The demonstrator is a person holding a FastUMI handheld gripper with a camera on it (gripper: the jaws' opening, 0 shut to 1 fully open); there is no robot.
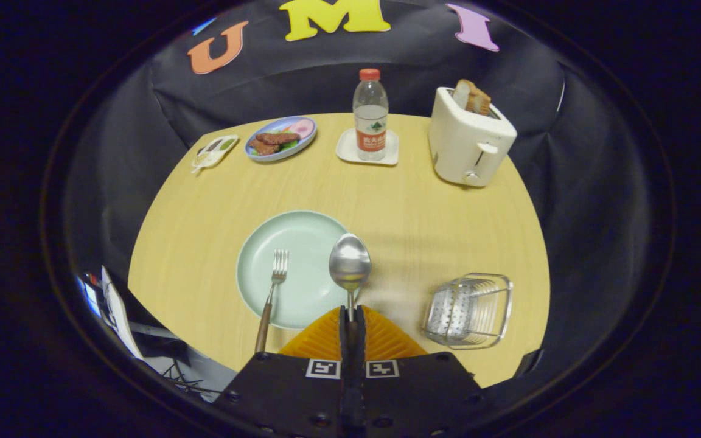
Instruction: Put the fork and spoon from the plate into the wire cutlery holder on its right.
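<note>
Gripper view: on the tabletop (pixel 387 201) sits the plate (pixel 302 255), the wire cutlery holder (pixel 469 310) well right. The claw (pixel 351 316) is clamped on the spoon (pixel 350 264), bowl forward over the plate's edge. The fork (pixel 272 292) lies on the plate.

The fingers (pixel 352 316) pinch the stem of the spoon (pixel 350 263), whose bowl stands just ahead of them over the near right rim of the plate (pixel 302 243) on the worktop (pixel 423 213); the fork (pixel 272 286) lies on the plate to their left, handle overhanging the near rim. The wire cutlery holder (pixel 469 310) sits right of the fingers. Far beyond them stand a bottle (pixel 370 115) on a small tray (pixel 348 152), a toaster (pixel 469 143) to the right, a dish of food (pixel 280 139) and a packet (pixel 213 152) to the left
</note>
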